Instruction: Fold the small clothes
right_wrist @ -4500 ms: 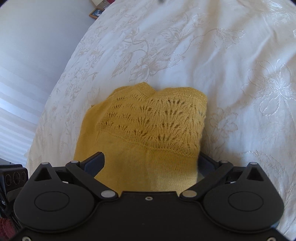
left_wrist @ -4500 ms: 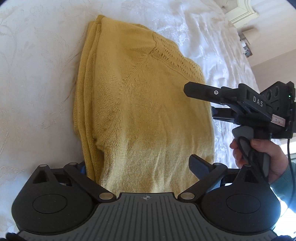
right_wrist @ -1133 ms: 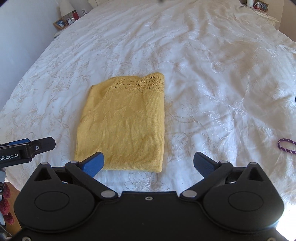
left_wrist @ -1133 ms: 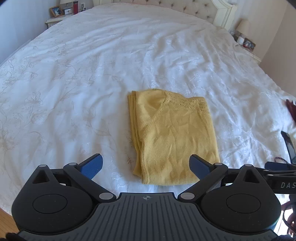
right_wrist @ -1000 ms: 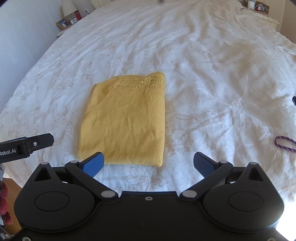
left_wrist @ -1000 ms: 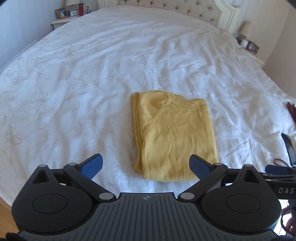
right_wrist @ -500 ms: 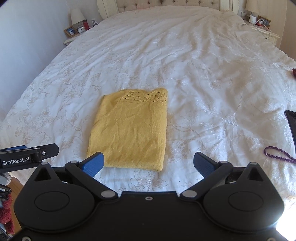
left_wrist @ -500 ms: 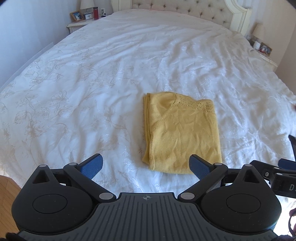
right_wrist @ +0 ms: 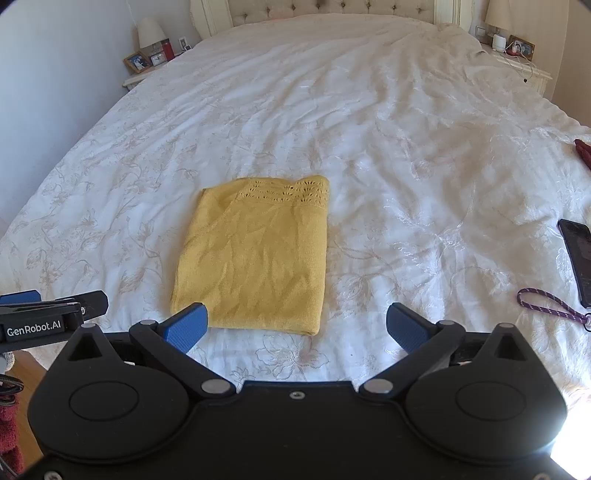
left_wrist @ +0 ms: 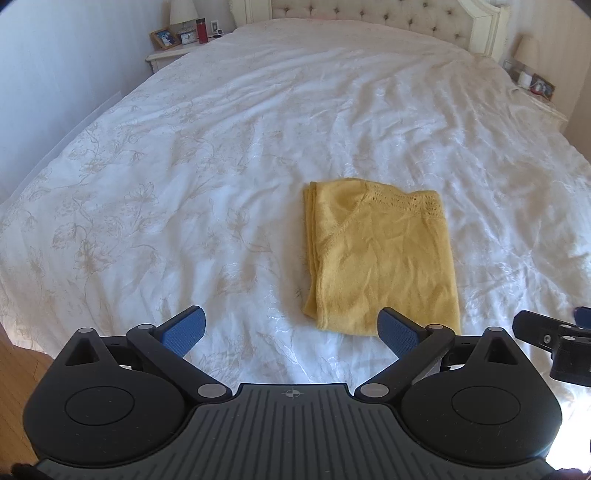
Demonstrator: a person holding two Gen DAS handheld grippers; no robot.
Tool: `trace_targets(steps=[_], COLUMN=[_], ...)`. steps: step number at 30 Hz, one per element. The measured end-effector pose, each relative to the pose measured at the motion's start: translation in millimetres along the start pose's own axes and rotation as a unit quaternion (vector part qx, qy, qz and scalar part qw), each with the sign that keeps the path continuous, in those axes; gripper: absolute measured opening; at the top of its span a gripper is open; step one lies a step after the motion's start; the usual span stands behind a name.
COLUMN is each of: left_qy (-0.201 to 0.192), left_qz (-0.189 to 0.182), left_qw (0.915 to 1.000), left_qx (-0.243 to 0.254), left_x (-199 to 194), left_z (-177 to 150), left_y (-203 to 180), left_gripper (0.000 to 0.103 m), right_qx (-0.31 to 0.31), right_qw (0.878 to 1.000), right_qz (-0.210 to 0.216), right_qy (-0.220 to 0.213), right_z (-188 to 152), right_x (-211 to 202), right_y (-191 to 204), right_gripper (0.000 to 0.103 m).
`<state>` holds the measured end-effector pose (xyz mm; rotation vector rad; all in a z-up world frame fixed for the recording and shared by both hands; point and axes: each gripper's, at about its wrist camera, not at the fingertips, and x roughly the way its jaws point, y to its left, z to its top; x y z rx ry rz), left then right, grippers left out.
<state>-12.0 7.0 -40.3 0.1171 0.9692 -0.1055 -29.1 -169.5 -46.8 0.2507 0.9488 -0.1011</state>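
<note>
One yellow knitted garment (left_wrist: pixel 380 266) lies folded into a neat rectangle on the white bedspread (left_wrist: pixel 207 177), its lace band at the far end toward the headboard (left_wrist: pixel 365 14). Two grippers hang over the near edge of the bed: the left gripper (left_wrist: pixel 291 330) and the right gripper (right_wrist: pixel 297 325), each spread wide and holding nothing. From the right gripper, the garment sits at 11 o'clock, apart from both blue fingertips (right_wrist: pixel 186 326). One phone (right_wrist: pixel 578 258) and one purple cord (right_wrist: pixel 546 306) lie at 3 o'clock. Open bedspread surrounds the garment on every side.
</note>
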Motion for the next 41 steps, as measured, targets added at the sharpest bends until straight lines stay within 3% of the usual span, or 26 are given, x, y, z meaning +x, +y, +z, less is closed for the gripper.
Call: trace_targets(steps=[41], left_qy=[0.027], left_qz=[0.009], left_qw=[0.9995], left_qx=[0.012], left_x=[17], left_z=[3], left_y=[-6], left_gripper=[0.101], right_qx=[0.003], right_qw=[1.000], right_qz=[-0.001], right_qy=[0.023], right_z=[6], right_x=[18], right_y=[-6], right_gripper=[0.102])
